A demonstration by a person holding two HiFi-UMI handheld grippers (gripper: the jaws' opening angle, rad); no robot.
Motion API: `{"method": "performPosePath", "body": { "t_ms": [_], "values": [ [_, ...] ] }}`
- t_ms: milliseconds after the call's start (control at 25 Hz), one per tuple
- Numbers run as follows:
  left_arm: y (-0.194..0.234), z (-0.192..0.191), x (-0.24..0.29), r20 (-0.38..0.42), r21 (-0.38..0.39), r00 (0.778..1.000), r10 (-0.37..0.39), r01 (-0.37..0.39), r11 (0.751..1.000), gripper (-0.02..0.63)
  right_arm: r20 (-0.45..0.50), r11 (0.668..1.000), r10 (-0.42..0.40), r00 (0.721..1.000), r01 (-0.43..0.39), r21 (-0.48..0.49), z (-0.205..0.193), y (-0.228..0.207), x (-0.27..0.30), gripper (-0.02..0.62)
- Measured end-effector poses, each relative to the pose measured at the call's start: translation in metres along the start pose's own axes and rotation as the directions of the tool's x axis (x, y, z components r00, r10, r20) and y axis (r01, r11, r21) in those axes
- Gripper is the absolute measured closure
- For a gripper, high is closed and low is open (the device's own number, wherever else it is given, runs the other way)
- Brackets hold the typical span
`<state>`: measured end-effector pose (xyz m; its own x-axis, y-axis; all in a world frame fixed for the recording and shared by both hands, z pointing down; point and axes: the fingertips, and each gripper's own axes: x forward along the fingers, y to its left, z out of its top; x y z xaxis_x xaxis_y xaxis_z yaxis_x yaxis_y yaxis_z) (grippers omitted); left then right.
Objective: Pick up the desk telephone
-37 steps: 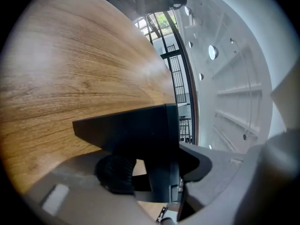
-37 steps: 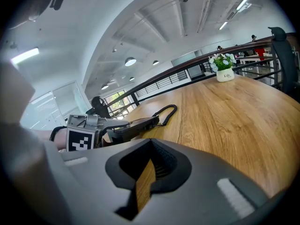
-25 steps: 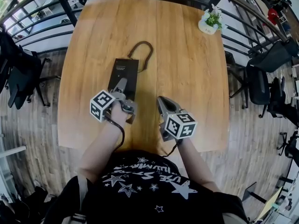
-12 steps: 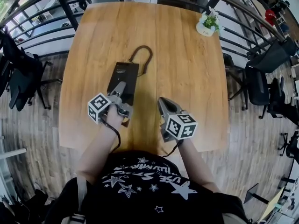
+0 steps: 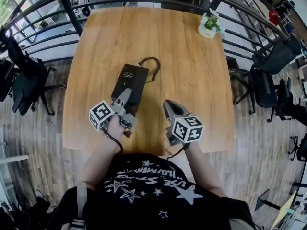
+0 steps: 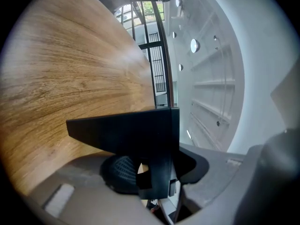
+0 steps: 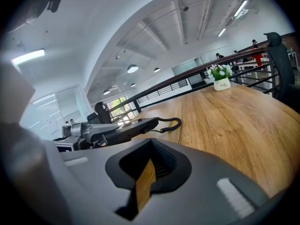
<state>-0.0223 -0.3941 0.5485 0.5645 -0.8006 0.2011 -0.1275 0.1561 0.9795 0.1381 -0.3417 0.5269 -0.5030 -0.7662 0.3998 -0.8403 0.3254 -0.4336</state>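
Note:
The black desk telephone (image 5: 129, 78) lies lengthwise on the wooden table (image 5: 192, 80), with its coiled cord (image 5: 151, 61) looped at the far end. My left gripper (image 5: 123, 98) is shut on the phone's near end. In the left gripper view the phone's black edge (image 6: 126, 132) fills the gap between the jaws. From the right gripper view the telephone (image 7: 129, 127) looks raised off the wood, and the left gripper (image 7: 79, 134) clamps it. My right gripper (image 5: 169, 108) hovers to the phone's right, shut and holding nothing.
A small potted plant (image 5: 208, 25) stands at the table's far right corner. A dark railing (image 5: 72, 13) runs round the table's far side. Office chairs (image 5: 268, 75) stand on the floor at both sides.
My left gripper has risen with the phone's near end clamped in it, and the phone and its cord have shifted slightly. The right gripper has lifted a little.

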Motion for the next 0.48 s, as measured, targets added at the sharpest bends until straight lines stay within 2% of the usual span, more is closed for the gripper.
{"method": "performPosePath", "body": {
  "t_ms": [480],
  "values": [
    [-0.031, -0.037, -0.057, 0.003, 0.031, 0.996, -0.092, 0.092, 0.995, 0.422, 0.043, 0.999, 0.031, 0.999, -0.030, -0.017, -0.009, 0.016, -0.056, 0.595]
  ]
}}
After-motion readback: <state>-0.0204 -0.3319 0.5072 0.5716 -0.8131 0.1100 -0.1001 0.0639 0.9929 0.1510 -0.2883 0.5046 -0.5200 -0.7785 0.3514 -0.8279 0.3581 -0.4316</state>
